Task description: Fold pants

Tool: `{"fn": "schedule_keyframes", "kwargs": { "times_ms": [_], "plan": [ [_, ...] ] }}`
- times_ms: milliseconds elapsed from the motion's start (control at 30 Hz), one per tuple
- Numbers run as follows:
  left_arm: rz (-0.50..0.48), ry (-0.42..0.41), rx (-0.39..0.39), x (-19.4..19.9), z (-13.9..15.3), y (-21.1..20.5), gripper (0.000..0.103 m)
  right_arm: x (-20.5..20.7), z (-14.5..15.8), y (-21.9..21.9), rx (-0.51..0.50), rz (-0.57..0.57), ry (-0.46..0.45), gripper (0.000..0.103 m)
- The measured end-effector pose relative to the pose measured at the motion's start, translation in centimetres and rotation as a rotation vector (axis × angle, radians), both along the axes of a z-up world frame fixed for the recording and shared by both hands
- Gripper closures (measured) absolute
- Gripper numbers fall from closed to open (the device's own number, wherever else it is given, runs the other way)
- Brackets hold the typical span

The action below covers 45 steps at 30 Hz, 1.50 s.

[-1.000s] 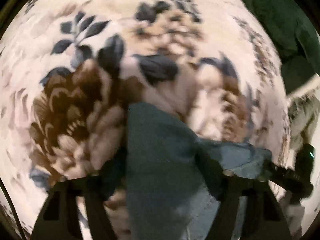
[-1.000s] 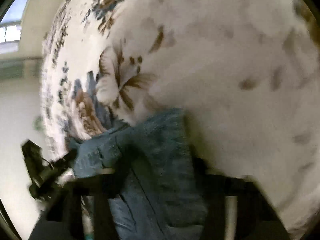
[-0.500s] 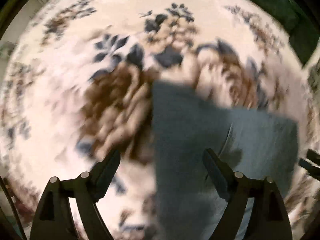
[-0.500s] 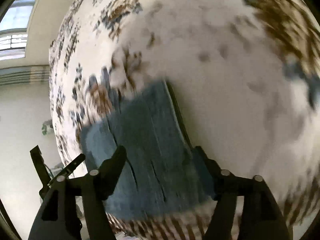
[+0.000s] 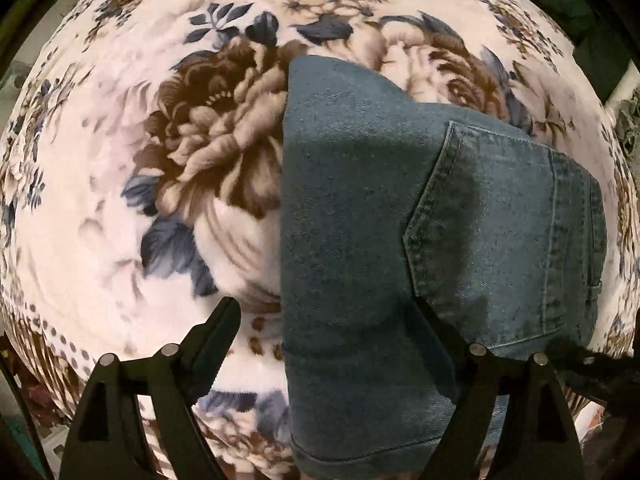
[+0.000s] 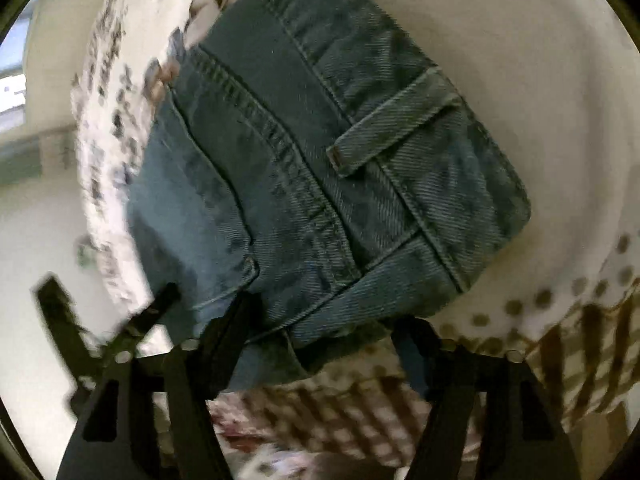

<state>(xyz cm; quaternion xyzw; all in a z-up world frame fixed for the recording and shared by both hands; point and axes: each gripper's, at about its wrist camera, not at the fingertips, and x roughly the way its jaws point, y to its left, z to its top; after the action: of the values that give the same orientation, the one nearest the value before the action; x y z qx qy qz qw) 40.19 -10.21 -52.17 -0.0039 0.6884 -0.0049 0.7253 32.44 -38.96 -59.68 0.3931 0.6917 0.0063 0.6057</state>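
Folded blue denim pants (image 5: 360, 216), back pocket up, seemingly flat on floral blanket (image 5: 120, 208)

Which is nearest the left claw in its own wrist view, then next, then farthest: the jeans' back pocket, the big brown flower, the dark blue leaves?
1. Back pocket, right side, beside the right finger.
2. Brown flower, upper left.
3. Dark blue leaves, top.

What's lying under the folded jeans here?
The jeans rest on a floral blanket, its brown flower showing beside them. Whatever lies directly beneath the denim, including further folded layers, is covered.
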Motion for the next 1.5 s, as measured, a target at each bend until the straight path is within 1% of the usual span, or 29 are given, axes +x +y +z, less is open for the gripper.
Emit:
{"fn": "schedule_keyframes", "kwargs": {
  "times_ms": [67, 133, 200, 233, 300, 367, 433, 467, 533, 567, 667, 700, 767, 867, 1000, 1033, 1067, 1100, 1133, 1200, 1233, 1267, 1300, 1333, 1367, 1400, 1433, 1467, 1500],
  "plan": [
    [0.003, 0.013, -0.011, 0.1, -0.5, -0.2, 0.017, -0.4, -0.3, 0.6, -0.045, 0.029, -0.006, 0.043],
    [0.007, 0.023, -0.018, 0.2, -1.1, -0.6, 0.016, -0.9, -1.0, 0.9, -0.067, 0.053, -0.005, 0.044],
    [0.017, 0.021, -0.03, 0.0, -1.5, -0.2, 0.016, -1.0, -1.6, 0.6, -0.027, 0.021, -0.001, 0.043],
    [0.027, 0.021, -0.049, 0.0, -1.5, 0.1, 0.017, -1.0, -1.6, 0.4, 0.0, 0.01, -0.015, 0.041],
    [0.071, 0.022, -0.132, -0.2, -1.6, 1.4, 0.017, -1.0, -1.6, -0.2, 0.042, 0.018, -0.055, 0.035],
    [0.103, 0.026, -0.212, -0.1, -2.1, 2.8, 0.017, -1.6, -2.2, -0.9, 0.08, 0.015, -0.1, 0.028],
    [0.135, 0.054, -0.298, 0.2, -3.3, 4.1, 0.016, -1.8, -3.2, -1.2, 0.114, -0.014, -0.125, 0.027],
    [0.147, 0.063, -0.345, 0.2, -4.1, 4.7, 0.015, -1.7, -3.9, -1.2, 0.133, -0.039, -0.139, 0.023],
    [0.159, 0.071, -0.396, 0.4, -4.9, 5.4, 0.01, -1.2, -4.4, -1.3, 0.168, -0.076, -0.168, 0.018],
    [0.16, 0.078, -0.431, 0.6, -5.5, 5.8, 0.009, -0.9, -4.4, -1.2, 0.214, -0.107, -0.209, 0.018],
    [0.139, 0.089, -0.482, 0.6, -5.2, 6.0, 0.006, -0.1, -3.8, -1.0, 0.334, -0.186, -0.281, 0.018],
    [0.132, 0.084, -0.488, 0.6, -4.8, 6.0, 0.005, 0.1, -3.6, -1.0, 0.357, -0.192, -0.305, 0.018],
    [0.14, 0.078, -0.528, 0.6, -4.9, 6.3, 0.0, 0.5, -4.0, -0.7, 0.295, -0.133, -0.282, 0.018],
    [0.174, 0.062, -0.566, 0.5, -5.3, 6.2, 0.0, 0.4, -5.9, -0.6, 0.315, -0.122, -0.263, 0.019],
    [0.167, 0.103, -0.569, 0.9, -5.1, 6.2, 0.0, 1.4, -5.7, 0.3, 0.354, -0.124, -0.267, 0.017],
    [0.172, 0.107, -0.577, 1.2, -4.8, 6.0, 0.001, 1.6, -5.3, 0.5, 0.366, -0.121, -0.281, 0.019],
    [0.174, 0.091, -0.609, 1.3, -4.2, 6.0, 0.001, 1.7, -4.4, 0.9, 0.383, -0.117, -0.319, 0.028],
    [0.163, 0.074, -0.642, 1.2, -3.6, 6.1, 0.006, 1.7, -3.8, 1.2, 0.392, -0.11, -0.341, 0.035],
    [0.145, 0.057, -0.676, 1.2, -3.0, 5.6, 0.011, 1.7, -3.4, 1.3, 0.392, -0.099, -0.364, 0.052],
    [0.118, 0.061, -0.64, 1.6, -3.2, 4.7, 0.011, 1.9, -3.7, 1.3, 0.336, -0.063, -0.349, 0.052],
    [0.105, 0.073, -0.619, 1.7, -3.6, 4.3, 0.011, 2.1, -4.3, 1.2, 0.317, -0.058, -0.328, 0.049],
    [0.096, 0.085, -0.598, 1.8, -4.3, 4.0, 0.011, 2.1, -5.4, 1.0, 0.317, -0.065, -0.284, 0.046],
    [0.091, 0.085, -0.58, 1.9, -4.7, 3.9, 0.012, 2.2, -6.5, 0.8, 0.353, -0.088, -0.252, 0.046],
    [0.087, 0.082, -0.576, 1.9, -4.7, 3.8, 0.015, 2.5, -6.8, 0.6, 0.363, -0.098, -0.241, 0.046],
    [0.073, 0.073, -0.571, 2.0, -4.4, 3.7, 0.02, 2.5, -6.7, 0.6, 0.361, -0.097, -0.237, 0.046],
    [0.055, 0.062, -0.559, 2.0, -4.0, 3.6, 0.032, 2.4, -6.4, 0.5, 0.351, -0.09, -0.233, 0.045],
    [0.049, 0.055, -0.556, 2.0, -3.7, 3.5, 0.041, 2.5, -6.0, 0.7, 0.322, -0.078, -0.233, 0.047],
    [0.044, 0.046, -0.548, 1.9, -3.2, 3.5, 0.045, 2.3, -5.6, 1.1, 0.301, -0.075, -0.243, 0.053],
    [0.039, 0.041, -0.542, 1.9, -3.1, 3.5, 0.053, 2.3, -5.3, 1.3, 0.29, -0.071, -0.254, 0.056]
  ]
}}
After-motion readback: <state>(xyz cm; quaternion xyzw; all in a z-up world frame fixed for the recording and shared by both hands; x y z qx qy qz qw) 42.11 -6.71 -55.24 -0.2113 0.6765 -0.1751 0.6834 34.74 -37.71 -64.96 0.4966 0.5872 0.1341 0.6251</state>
